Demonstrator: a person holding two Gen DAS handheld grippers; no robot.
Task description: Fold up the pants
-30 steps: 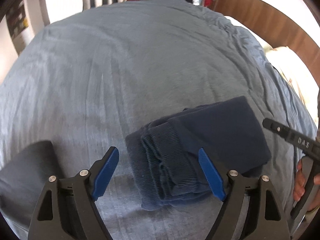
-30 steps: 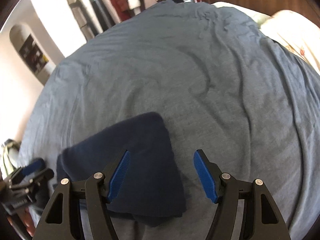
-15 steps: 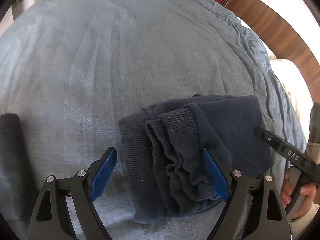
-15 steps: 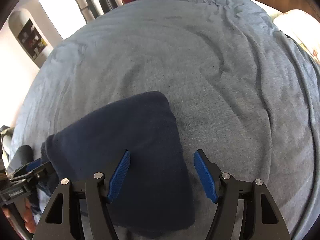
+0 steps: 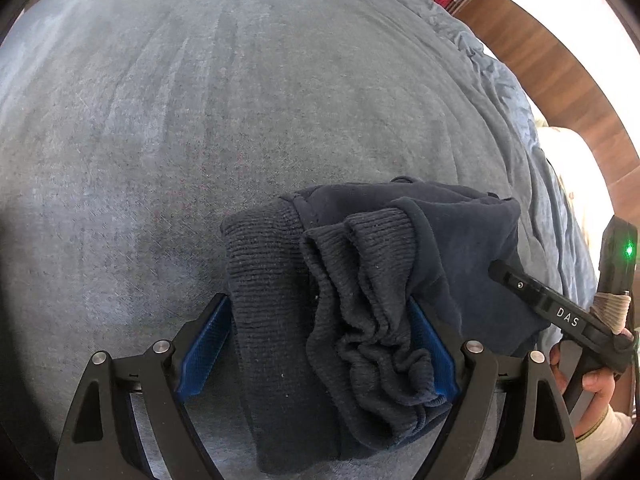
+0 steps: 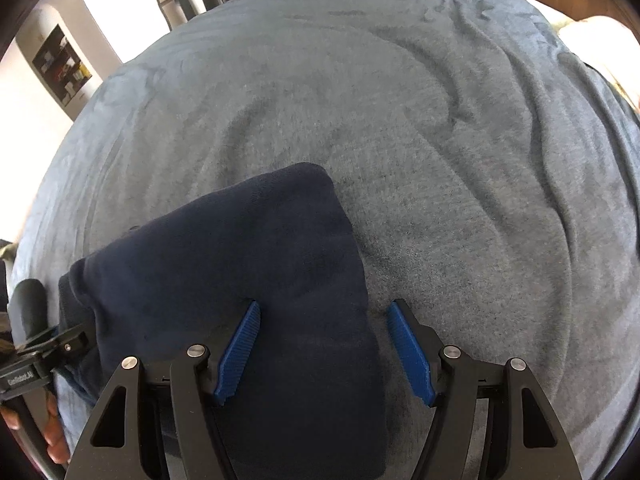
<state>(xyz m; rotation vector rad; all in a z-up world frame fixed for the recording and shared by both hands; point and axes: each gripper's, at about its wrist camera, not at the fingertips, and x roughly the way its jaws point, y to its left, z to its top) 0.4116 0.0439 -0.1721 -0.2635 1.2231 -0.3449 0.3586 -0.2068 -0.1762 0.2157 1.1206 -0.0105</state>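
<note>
Folded navy pants (image 5: 460, 248) lie on a grey-blue bedspread (image 5: 240, 100). Their ribbed cuffs (image 5: 360, 280) and waistband bunch at the near end. My left gripper (image 5: 320, 344) is open and points steeply down, its blue pads straddling that ribbed end. In the right wrist view the smooth folded end of the pants (image 6: 240, 248) shows. My right gripper (image 6: 324, 348) is open over the pants' right edge, its left pad above the cloth and its right pad above the bedspread (image 6: 440, 160). Each view catches the other gripper's body at its edge, held by a hand (image 5: 596, 380).
A wooden headboard (image 5: 560, 60) and a cream pillow (image 5: 568, 168) border the bed on the right. Clutter stands past the bed's far end. A wall niche with shelves (image 6: 60, 68) shows at the left. Creases run across the bedspread's right side.
Both grippers have come down toward the pants, which fill more of each view. The left jaws now straddle the ribbed end; the right jaws sit over the folded edge.
</note>
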